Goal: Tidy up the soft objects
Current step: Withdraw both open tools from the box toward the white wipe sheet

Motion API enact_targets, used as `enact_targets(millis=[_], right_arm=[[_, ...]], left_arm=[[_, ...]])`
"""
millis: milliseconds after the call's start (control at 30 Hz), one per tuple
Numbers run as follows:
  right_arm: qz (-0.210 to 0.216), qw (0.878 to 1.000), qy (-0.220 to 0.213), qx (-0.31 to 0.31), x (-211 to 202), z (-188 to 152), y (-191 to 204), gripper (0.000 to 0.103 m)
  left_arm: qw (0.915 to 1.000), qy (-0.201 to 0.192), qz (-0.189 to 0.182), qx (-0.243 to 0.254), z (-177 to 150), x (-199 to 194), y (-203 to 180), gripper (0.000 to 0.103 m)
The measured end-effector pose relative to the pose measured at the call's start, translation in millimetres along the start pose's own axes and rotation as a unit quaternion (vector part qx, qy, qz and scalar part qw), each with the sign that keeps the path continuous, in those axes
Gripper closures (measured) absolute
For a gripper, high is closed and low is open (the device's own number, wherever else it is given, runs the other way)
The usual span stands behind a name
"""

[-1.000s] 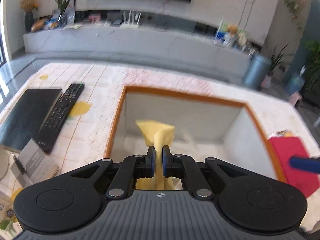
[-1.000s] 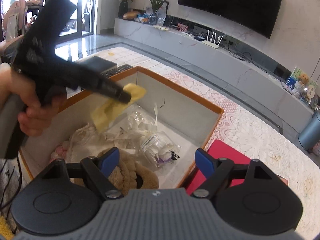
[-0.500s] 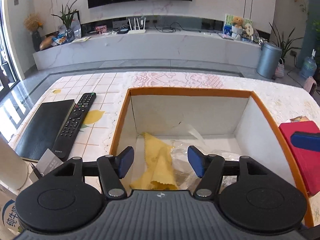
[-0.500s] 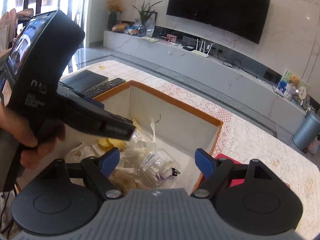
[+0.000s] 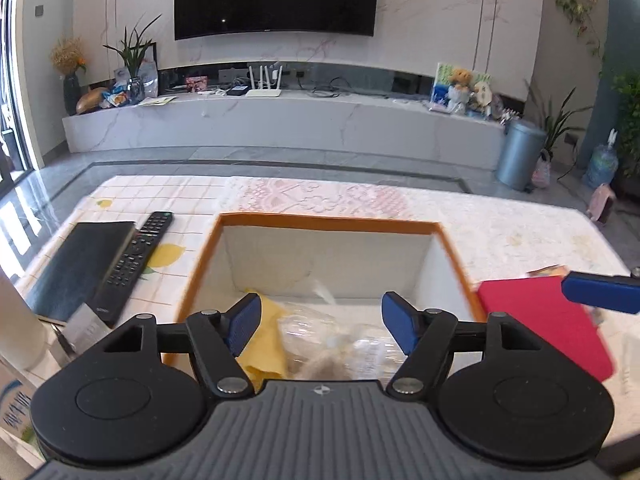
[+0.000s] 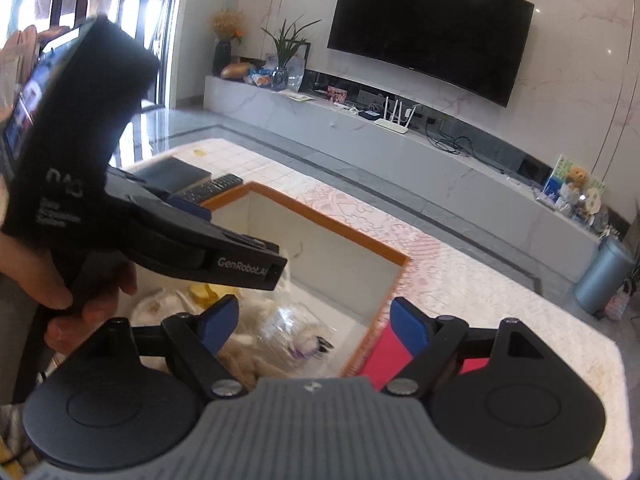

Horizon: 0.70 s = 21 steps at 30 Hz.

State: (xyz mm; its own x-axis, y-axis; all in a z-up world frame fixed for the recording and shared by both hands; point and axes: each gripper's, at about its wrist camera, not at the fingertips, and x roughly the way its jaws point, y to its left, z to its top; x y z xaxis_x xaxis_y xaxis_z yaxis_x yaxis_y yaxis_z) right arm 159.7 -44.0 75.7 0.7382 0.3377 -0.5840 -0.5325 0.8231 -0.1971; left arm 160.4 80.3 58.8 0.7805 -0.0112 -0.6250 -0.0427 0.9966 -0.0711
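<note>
- Inside the box [image 5: 328,222], at its near left corner, a yellow cloth [image 5: 266,338] lies crumpled on the floor, free of any grip.
- Beside the cloth lie clear plastic bags [image 5: 340,344] with soft white items, and a tan plush toy [image 6: 244,364] sits at the near edge.
- Above the box, the left tongs [image 5: 320,326] have their jaws opening wide; the cloth and bags show below in the gap, but neither blue pad touches them.
- The right tongs [image 6: 314,326] stand wide apart and hold nothing; they hang over the box's right rim.
- A red pad [image 5: 548,320] lies on the worktop [image 5: 500,232] just right of the box.
- To the left of the box rest a remote control [image 5: 136,260] and a dark notebook [image 5: 76,264].
- A hand [image 6: 80,304] grips the left tool's handle.
</note>
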Motion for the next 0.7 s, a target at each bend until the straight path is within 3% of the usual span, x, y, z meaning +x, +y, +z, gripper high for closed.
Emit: enact_targets(millis=[133, 233, 333, 433, 567, 700], right_arm=[[-0.029, 0.999, -0.002, 0.015, -14.3, -8.0, -23.4, 0.019], [-0.040, 0.999, -0.006, 0.028, -28.4, -13.1, -44.9, 0.017], [-0.077, 0.997, -0.007, -0.015, -49.4, -19.9, -66.5, 0.007], [-0.129, 0.991, 0.001, -0.038, -69.5, -37.2, -97.9, 0.005], [-0.192, 0.981, 0.039, 0.006, -90.2, -70.0, -151.7, 0.003], [-0.236, 0.967, 0.099, -0.003, -91.4, -101.3, -179.5, 0.003]], left_arm=[[0.9996, -0.002, -0.008, -0.026, -2.1, -8.5, -8.4, 0.021], [0.9999, -0.005, -0.005, -0.013, -3.2, -16.0, -17.4, 0.020], [0.9997, -0.012, -0.014, 0.014, -2.8, -28.2, -30.5, 0.019], [0.9988, -0.029, -0.033, 0.021, -0.4, -45.0, -48.0, 0.016], [0.9960, -0.054, -0.065, 0.029, 2.3, -63.9, -81.9, 0.013], [0.9931, -0.054, -0.090, 0.052, -3.7, -63.1, -133.3, 0.012]])
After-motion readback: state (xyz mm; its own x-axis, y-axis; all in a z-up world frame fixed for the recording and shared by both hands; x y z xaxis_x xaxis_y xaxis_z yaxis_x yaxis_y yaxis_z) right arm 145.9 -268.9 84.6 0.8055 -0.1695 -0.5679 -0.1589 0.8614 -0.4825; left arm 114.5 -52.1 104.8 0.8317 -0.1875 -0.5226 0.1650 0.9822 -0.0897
